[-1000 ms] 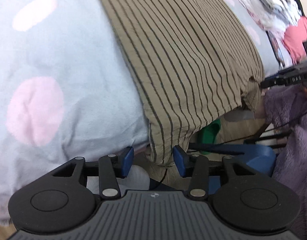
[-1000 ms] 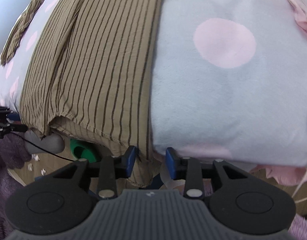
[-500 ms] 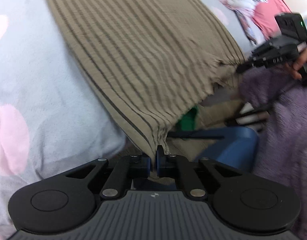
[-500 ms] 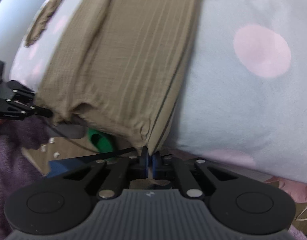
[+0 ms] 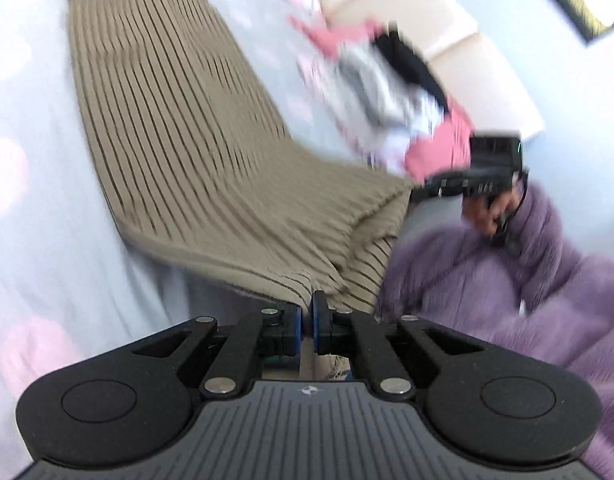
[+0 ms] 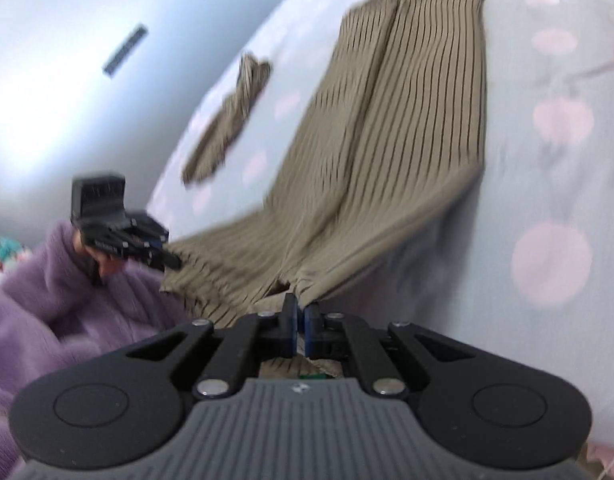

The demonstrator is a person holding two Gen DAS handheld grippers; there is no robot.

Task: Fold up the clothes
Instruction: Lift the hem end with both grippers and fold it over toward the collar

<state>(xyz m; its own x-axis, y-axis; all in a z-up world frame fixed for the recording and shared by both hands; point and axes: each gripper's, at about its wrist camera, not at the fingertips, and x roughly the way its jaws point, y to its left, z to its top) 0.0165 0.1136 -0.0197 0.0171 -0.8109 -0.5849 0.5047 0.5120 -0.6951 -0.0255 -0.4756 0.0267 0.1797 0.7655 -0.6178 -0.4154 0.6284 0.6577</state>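
Both jaws now clamped on the near hem of the striped cloth [image 5: 179, 152], a second ago wide open either side of it. Left gripper [image 5: 306, 322] pinching one corner, right gripper [image 6: 300, 324] the other. Hem lifted clear off the bed [image 6: 547, 208], far end still lying flat. Looks like grabbing done, folding the hem over toward the far end probably next.

The striped garment [image 5: 179, 152] is thin tan cloth, lightly ribbed and matt. The blanket [image 6: 547, 184] beneath looks soft and fleecy. The purple sleeve [image 5: 527, 280] is plush, fuzzy fabric. The left gripper [image 5: 307, 316] is matt black plastic with shiny metal pins.
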